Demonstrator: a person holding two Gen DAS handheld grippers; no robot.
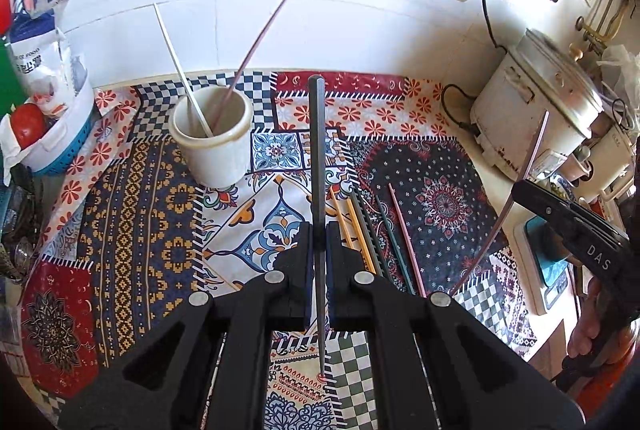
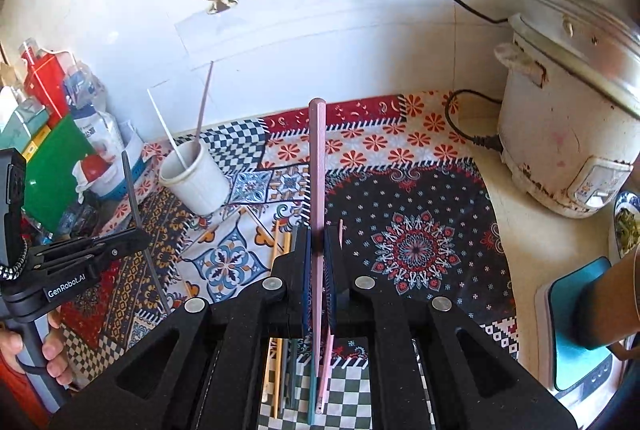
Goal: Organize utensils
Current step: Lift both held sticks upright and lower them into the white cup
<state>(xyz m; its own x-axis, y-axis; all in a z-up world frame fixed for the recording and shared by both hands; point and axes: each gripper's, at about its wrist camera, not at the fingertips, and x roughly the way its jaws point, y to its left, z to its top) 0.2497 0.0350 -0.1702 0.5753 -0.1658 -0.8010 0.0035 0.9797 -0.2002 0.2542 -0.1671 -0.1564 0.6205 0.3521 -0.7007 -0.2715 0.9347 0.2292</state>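
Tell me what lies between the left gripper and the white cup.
Only bare patterned cloth: in the left wrist view nothing lies between the left gripper, holding a grey chopstick, and the white cup.

Grey chopstick (image 1: 318,165): clamped upright between the closed left tongs (image 1: 319,242), pointing toward 12 o'clock. Pink chopstick (image 2: 317,213): held likewise in the closed right tongs (image 2: 318,246). White cup (image 1: 212,137): upright on the patterned table (image 1: 132,213) at 11 o'clock in the left view, holding one white chopstick (image 1: 180,69) and one mauve chopstick (image 1: 250,57), both leaning. Loose chopsticks (image 1: 372,230), orange, dark green and pink, lie side by side on the cloth just right of the left tongs.
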